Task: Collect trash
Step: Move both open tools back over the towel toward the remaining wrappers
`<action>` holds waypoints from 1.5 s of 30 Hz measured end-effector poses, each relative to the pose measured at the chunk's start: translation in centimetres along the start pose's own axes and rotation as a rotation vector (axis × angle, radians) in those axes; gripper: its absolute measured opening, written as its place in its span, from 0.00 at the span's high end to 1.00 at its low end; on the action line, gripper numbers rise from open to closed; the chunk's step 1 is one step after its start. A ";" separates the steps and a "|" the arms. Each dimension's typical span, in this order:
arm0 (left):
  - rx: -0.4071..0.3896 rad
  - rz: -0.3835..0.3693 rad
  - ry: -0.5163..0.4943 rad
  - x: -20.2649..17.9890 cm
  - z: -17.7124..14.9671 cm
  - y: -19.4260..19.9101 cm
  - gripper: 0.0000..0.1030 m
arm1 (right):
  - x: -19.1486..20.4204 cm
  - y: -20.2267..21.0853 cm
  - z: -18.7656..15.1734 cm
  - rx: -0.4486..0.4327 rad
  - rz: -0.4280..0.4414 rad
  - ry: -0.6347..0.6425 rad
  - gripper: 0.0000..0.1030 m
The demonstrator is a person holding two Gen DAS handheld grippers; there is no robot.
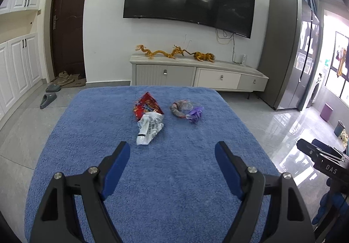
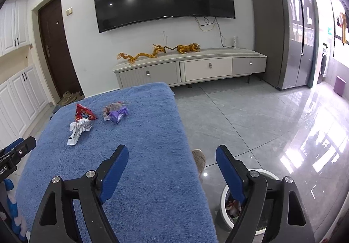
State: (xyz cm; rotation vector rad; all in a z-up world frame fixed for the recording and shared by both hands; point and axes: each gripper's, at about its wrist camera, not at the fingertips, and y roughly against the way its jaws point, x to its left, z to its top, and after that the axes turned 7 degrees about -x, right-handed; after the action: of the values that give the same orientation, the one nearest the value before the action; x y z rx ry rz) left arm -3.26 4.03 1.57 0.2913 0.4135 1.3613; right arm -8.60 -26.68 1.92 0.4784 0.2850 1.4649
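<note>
Three pieces of trash lie on the far half of a blue towel-covered table (image 1: 109, 177): a red snack wrapper (image 1: 147, 106), a crumpled white wrapper (image 1: 148, 128) touching it, and a clear-and-purple wrapper (image 1: 186, 110) to the right. They also show in the right wrist view: the red one (image 2: 84, 113), the white one (image 2: 78, 130), the purple one (image 2: 115, 112). My left gripper (image 1: 172, 151) is open and empty above the table, short of the white wrapper. My right gripper (image 2: 172, 155) is open and empty over the table's right edge.
A white trash bin (image 2: 224, 216) with wrappers inside stands on the tiled floor right of the table, below my right gripper. A slipper (image 2: 199, 161) lies beside it. A TV cabinet (image 1: 196, 73), a fridge (image 1: 288, 51) and a door (image 1: 67, 25) line the far wall.
</note>
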 end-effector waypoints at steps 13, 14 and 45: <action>0.040 0.027 0.025 1.7 -1.0 -1.7 0.23 | 1.7 -2.9 -1.0 0.066 0.017 0.026 0.21; 0.044 0.027 0.026 1.8 -1.1 -1.8 0.23 | 1.7 -3.0 -1.1 0.069 0.017 0.026 0.21; 0.240 0.006 0.040 4.4 -5.6 -8.4 0.23 | 1.5 -11.3 -2.9 0.196 0.112 0.011 0.21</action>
State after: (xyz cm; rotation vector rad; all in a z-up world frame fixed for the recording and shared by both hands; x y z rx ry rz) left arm 2.26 6.59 -7.61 0.4639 0.6111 1.3265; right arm 0.14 -25.20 -5.81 0.6533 0.4188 1.5559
